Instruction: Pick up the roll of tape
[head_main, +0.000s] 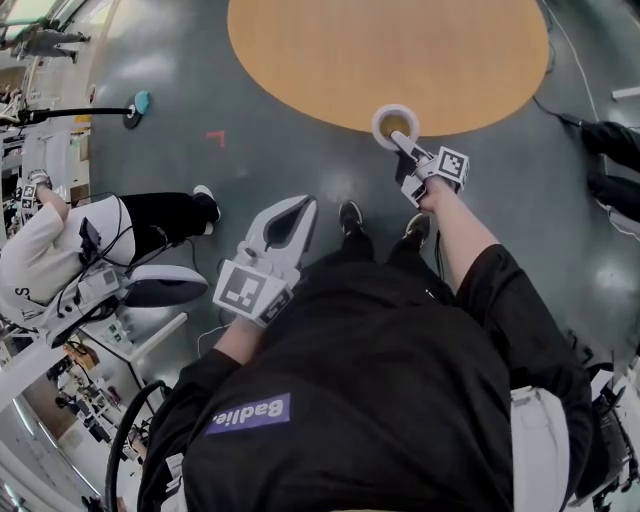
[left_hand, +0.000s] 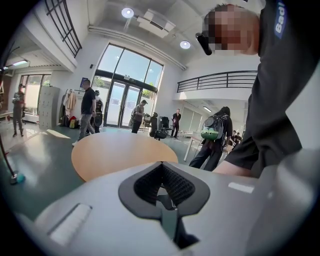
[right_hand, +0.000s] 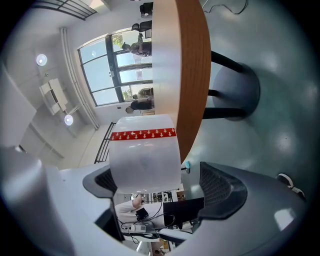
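Roll of tape sits between my right gripper jaws, which are spread wide. It overlaps one pad, with a clear gap to the other. The roll is at the near edge of the round table. My left gripper jaws are closed and empty, over the floor.

Round wooden table, tape roll at its edge.

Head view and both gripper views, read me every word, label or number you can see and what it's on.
Purple patch on the person's black shirt: white print, maybe a name tag, so not read out.
Red band on the roll of tape: tiny white marks, too small to read.
No other text.
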